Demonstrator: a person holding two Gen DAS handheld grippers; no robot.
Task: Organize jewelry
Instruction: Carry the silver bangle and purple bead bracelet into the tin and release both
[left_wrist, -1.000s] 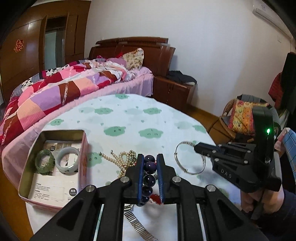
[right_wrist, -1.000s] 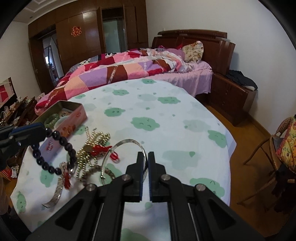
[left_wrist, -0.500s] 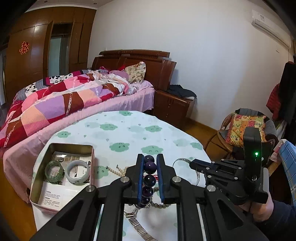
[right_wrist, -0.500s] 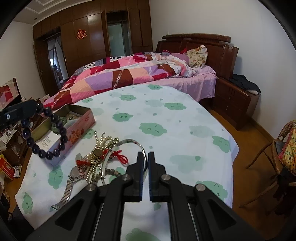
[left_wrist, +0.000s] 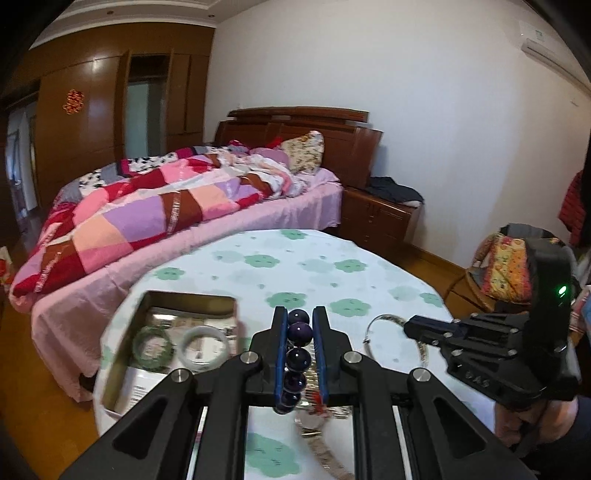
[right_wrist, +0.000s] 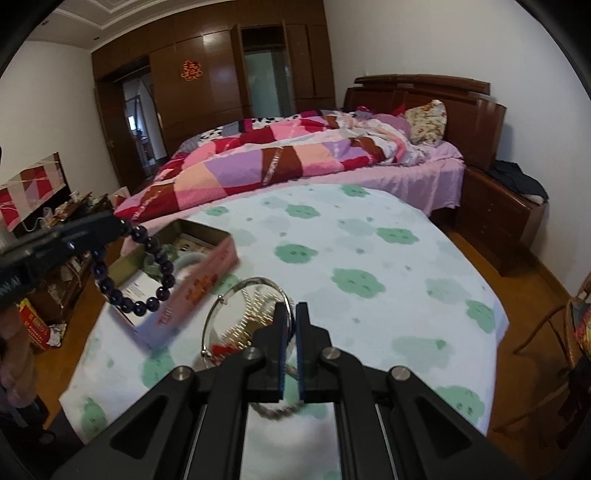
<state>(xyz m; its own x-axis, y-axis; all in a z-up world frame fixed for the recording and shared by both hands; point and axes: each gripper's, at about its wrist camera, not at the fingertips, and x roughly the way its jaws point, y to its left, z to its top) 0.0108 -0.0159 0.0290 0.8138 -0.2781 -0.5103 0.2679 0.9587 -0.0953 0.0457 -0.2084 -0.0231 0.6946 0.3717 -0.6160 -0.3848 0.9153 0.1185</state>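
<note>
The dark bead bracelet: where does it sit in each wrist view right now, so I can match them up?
Left wrist: dark bead bracelet bottom centre, clamped between the left gripper pads.
Right wrist: bracelet at left, dangling from the left gripper above the tin's near end.
Shared landmark: open tin holding two bangles.

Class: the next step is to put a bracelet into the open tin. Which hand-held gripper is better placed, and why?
Left. The left hand-held gripper grips the dark bead bracelet, which hangs over the tin.
</note>
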